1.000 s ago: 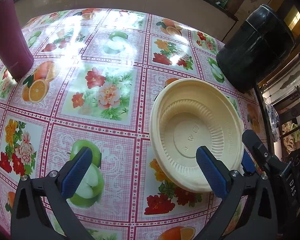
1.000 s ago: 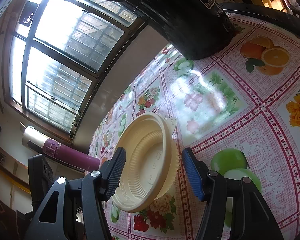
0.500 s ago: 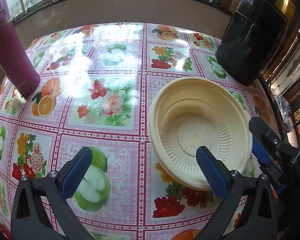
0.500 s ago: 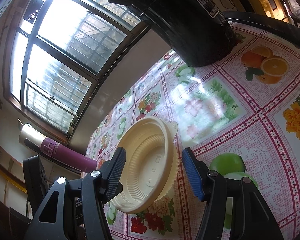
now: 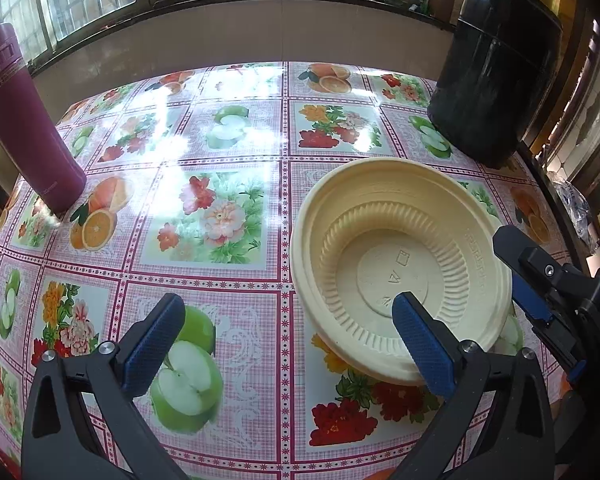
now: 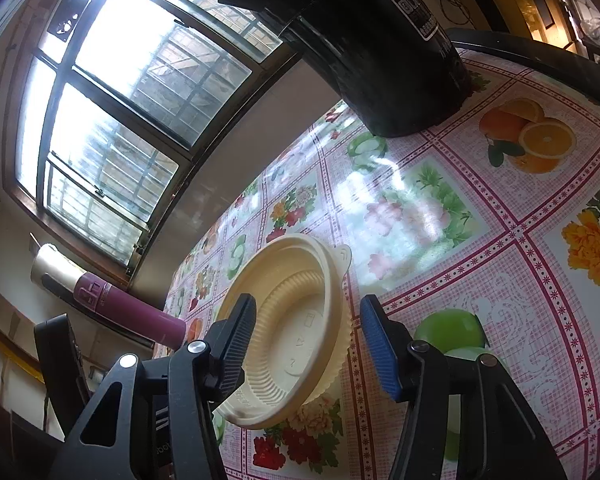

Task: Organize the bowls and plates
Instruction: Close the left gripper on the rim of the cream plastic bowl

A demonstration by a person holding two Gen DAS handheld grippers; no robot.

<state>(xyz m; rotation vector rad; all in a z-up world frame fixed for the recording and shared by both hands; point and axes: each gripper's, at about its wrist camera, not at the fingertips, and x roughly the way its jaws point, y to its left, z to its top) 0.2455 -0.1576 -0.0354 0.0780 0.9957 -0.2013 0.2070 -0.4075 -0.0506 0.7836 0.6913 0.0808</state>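
Just beyond right claw [image 6: 308, 344]: bowl [image 6: 296, 320]

A cream bowl [image 5: 400, 268] sits nested in a matching plate on the table [image 5: 220, 216], which has a fruit-and-flower cloth. The left hand-held gripper [image 5: 288, 344] stands wide open, its right finger over the bowl's near rim. The right hand-held gripper [image 5: 540, 280] reaches the plate's right edge. A maroon flask [image 5: 24, 120] stands far left, a black drum [image 5: 496, 68] far right.

On the fruit-and-flower patterned oilcloth table [image 5: 220, 280], the cream ribbed plastic bowl [image 5: 400, 268] sits right of centre. Behind it, at the far right corner, stands the black cylindrical plastic bin [image 5: 496, 68]; the maroon cylindrical flask [image 5: 24, 124] stands at the far left edge, well apart.
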